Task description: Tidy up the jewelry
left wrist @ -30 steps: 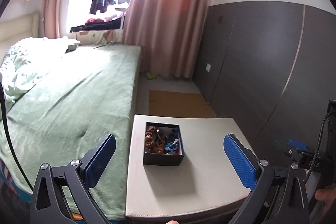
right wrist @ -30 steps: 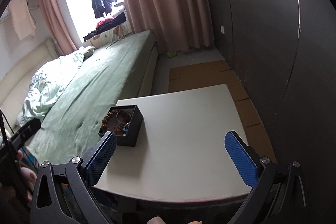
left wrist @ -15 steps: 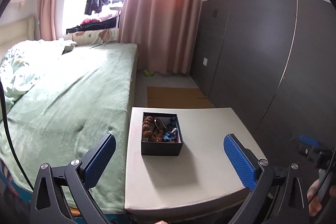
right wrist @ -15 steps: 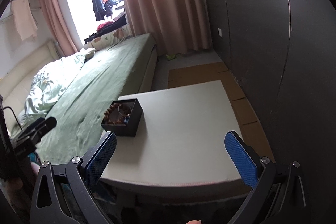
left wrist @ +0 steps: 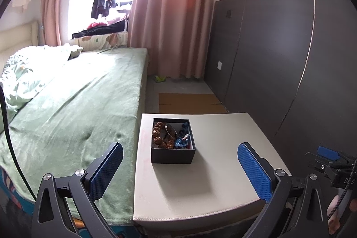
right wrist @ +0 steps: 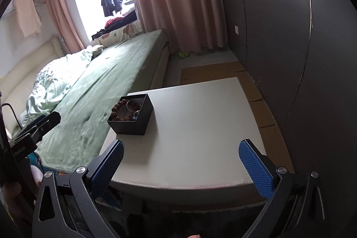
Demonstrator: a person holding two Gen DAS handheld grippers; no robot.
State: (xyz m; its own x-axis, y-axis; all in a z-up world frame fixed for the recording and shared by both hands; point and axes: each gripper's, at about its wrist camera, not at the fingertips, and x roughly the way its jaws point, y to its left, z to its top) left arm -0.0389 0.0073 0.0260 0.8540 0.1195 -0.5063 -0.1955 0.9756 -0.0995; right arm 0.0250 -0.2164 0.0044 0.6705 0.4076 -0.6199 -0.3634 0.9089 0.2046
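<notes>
Left wrist view shows your brown bead bracelet (left wrist: 158, 135) and blue cord piece (left wrist: 181, 140) lying in the open black box (left wrist: 173, 156); both hand-held grippers (left wrist: 178, 168) (right wrist: 181, 165) gape empty, worktop (left wrist: 218, 162) otherwise bare.

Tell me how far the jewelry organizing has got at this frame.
All visible jewelry, a brown bead bracelet and a blue piece, lies inside the open black box on the white table; none shows loose on the tabletop. Nothing is in hand: the left gripper and right gripper are open and empty, held back from the box. That fits either jewelry already gathered or sorting still ahead.
</notes>
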